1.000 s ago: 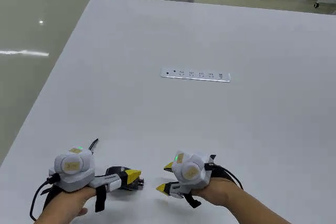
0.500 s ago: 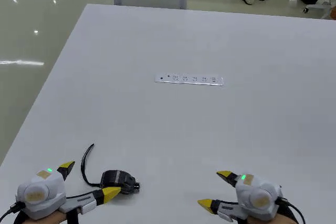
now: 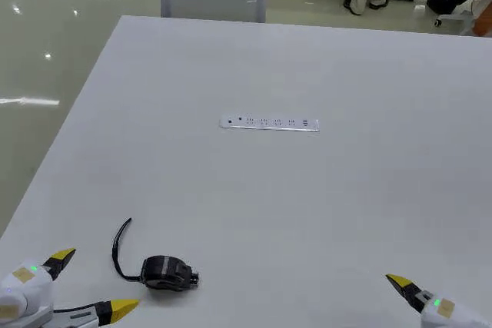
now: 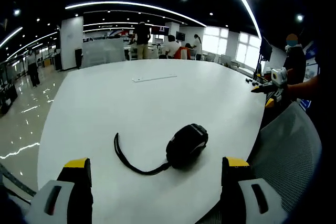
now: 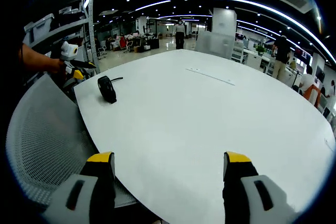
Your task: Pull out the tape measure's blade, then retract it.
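Tape measure (image 3: 169,273) is found lying free on the near-left tabletop (image 3: 307,205), no blade seen out, just ahead of the left tool (image 4: 156,163). Left tool and right tool (image 5: 169,161) are spread wide, empty. Pull-out and retraction are judged either finished or unstarted.

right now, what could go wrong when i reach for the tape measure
The tape measure lies close to the near edge of the table, so a nudge from the open left gripper could push it off. Its strap curls toward that gripper; a jaw may snag it and drag the case.
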